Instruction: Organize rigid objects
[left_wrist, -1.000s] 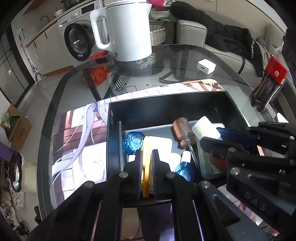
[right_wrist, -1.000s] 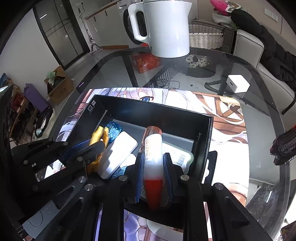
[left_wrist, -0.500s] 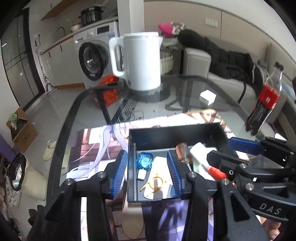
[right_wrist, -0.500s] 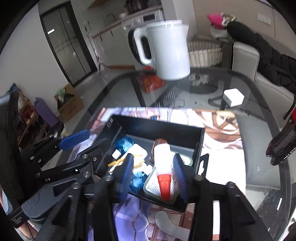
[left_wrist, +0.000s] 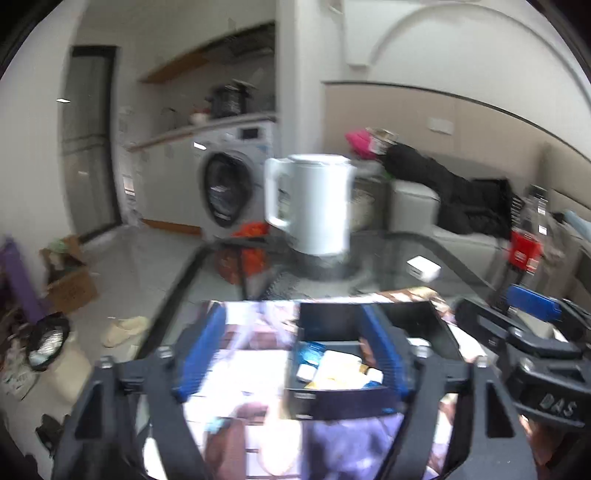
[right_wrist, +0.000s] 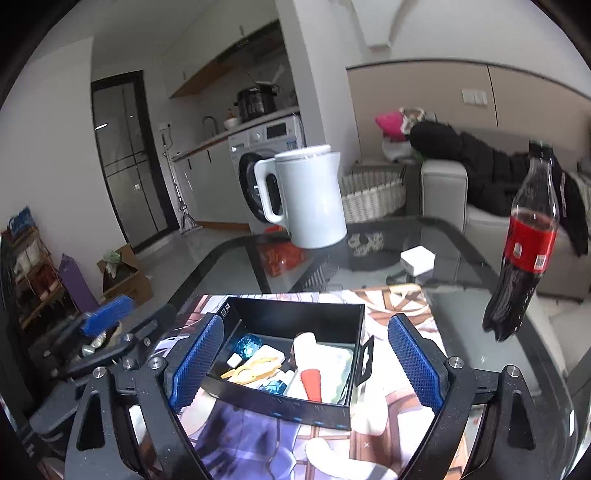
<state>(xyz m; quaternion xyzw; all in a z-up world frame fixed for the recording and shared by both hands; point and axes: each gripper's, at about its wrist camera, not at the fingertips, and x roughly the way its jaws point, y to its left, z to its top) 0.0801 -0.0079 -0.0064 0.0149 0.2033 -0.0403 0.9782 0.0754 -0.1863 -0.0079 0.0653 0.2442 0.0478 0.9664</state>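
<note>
Left hand-held gripper (left_wrist: 291, 354) and right hand-held gripper (right_wrist: 301, 360) opening wide, gripping nothing, above black box (right_wrist: 295, 314) of small items at near worktop (right_wrist: 461, 295) edge.

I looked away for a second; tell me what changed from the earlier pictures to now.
Both grippers let go. The left gripper dropped the yellow clip and the right gripper the red-capped tube into the black box; both pulled back and up, jaws opening. Box, white kettle and cola bottle stayed put.
</note>
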